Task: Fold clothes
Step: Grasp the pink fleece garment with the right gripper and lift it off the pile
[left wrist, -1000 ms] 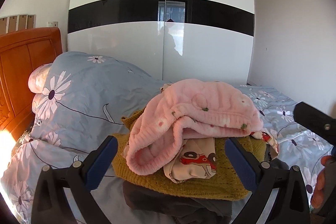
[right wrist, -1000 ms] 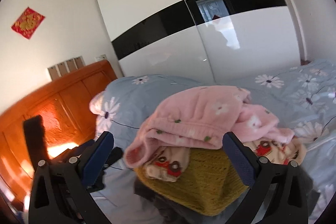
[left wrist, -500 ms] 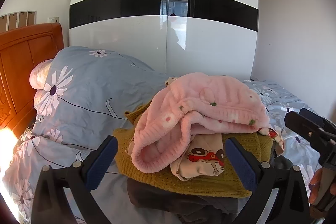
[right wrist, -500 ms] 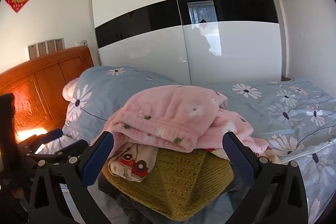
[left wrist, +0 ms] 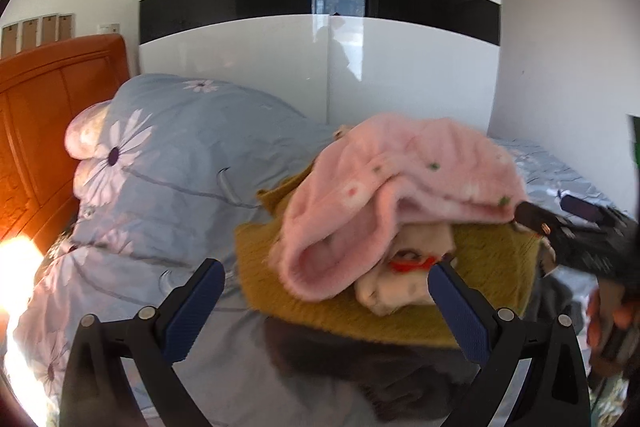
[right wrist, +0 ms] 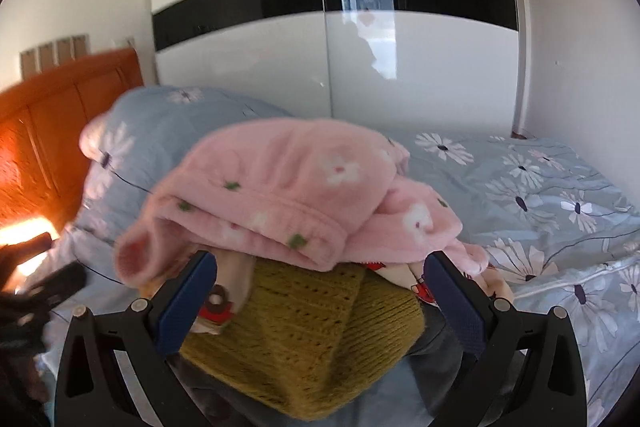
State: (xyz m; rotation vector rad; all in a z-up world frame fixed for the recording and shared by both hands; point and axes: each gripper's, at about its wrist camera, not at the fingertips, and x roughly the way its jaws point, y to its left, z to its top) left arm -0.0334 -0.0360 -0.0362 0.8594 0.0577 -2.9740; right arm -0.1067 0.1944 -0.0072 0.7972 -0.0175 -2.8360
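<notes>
Both grippers nearer clothes pile

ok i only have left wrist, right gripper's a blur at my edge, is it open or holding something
Observer: The right wrist view shows the right gripper open, jaws wide apart, gripping nothing; the mustard knit lies ahead between them.
Operator: and the pile's right side, hidden for me
Observer: There the pink fleece has a second fold spilling down to the right, ending at the flowered duvet, which lies flat beyond it.
</notes>
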